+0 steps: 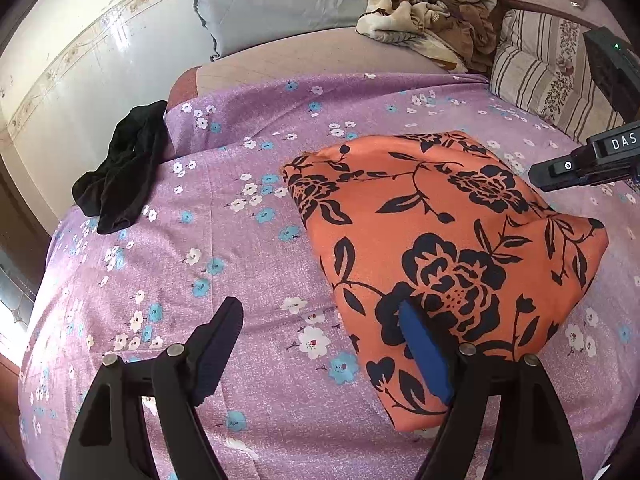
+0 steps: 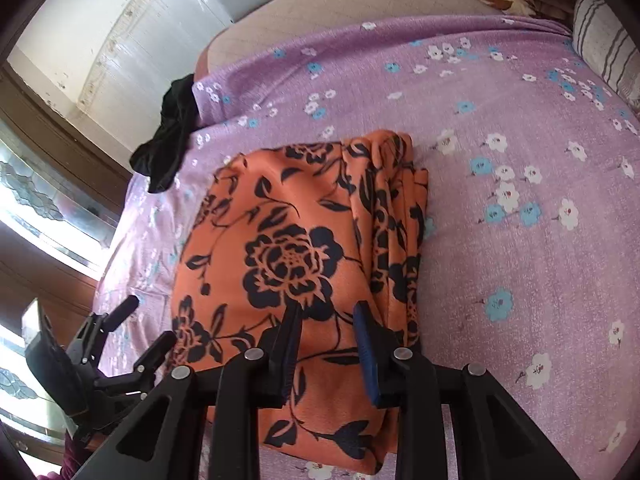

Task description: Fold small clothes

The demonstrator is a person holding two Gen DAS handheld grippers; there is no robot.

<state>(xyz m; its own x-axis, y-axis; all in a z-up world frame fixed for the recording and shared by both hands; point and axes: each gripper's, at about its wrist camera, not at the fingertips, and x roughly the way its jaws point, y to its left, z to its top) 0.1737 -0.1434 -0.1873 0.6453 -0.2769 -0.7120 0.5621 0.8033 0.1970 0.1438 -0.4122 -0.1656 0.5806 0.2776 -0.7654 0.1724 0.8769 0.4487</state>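
Purple floral bedsheet covers the bed that serves as the work surface, with a grey pillow, a crumpled patterned blanket and a striped cushion at its far end against a pale wall. On the sheet lies the task's thing, an orange garment with black roses, already folded into a compact, roughly rectangular packet; in the right wrist view its stacked layered edges show along its right side. A second small piece, a black garment, sits bunched at the bed's left edge, well apart from the orange one and apparently not yet folded. The left tool stands wide, one finger over bare sheet and the other over the near corner of the orange packet, with nothing pinched. The right tool is narrow, poised over the packet's near end; whether its pads are nipping a ridge of the fabric or only resting on it cannot be told. The cloth looks thin, light and limp, probably smooth enough to slide, so the layers would likely slip apart if lifted from one corner; taking hold across the full stack at a folded edge, or supporting it at two points, seems safest. The only readable writing is "DAS" in white letters on the right tool's body, cut off at the frame's edge.
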